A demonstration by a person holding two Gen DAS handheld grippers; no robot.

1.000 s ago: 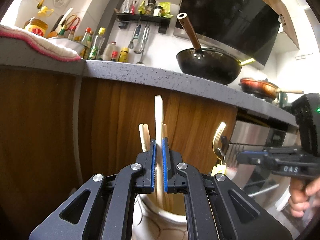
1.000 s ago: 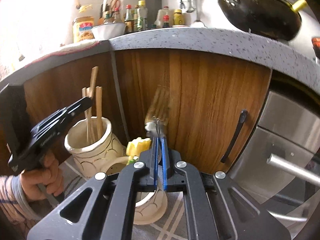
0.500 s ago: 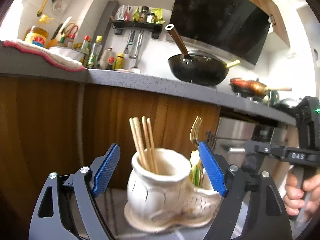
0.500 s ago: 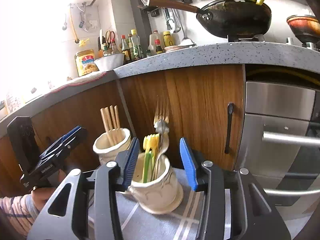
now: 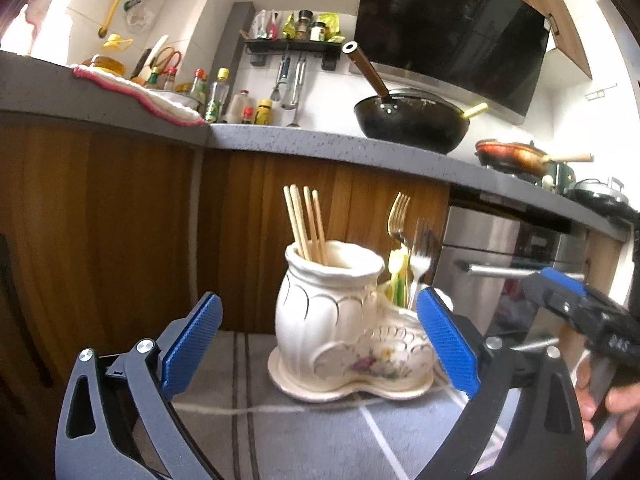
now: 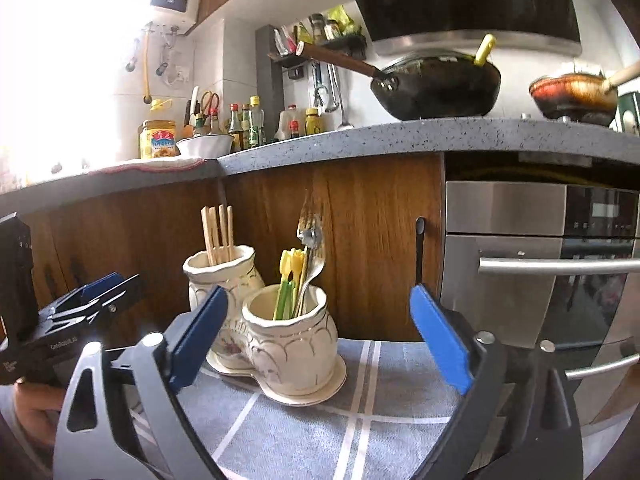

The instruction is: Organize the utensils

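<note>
Pretty lived-in kitchen: speckled grey worktop (image 6: 400, 136) over wood cabinet doors (image 6: 360, 240), stainless oven (image 6: 540, 264) on the right, black range hood (image 5: 448, 28) above a wok (image 5: 412, 120), white tiled wall (image 5: 332, 92), harsh daylight blowing out the left side.

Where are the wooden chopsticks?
The chopsticks stand upright in the taller left pot of the white ceramic holder on the grey cloth, left of the forks in the lower pot.
</note>
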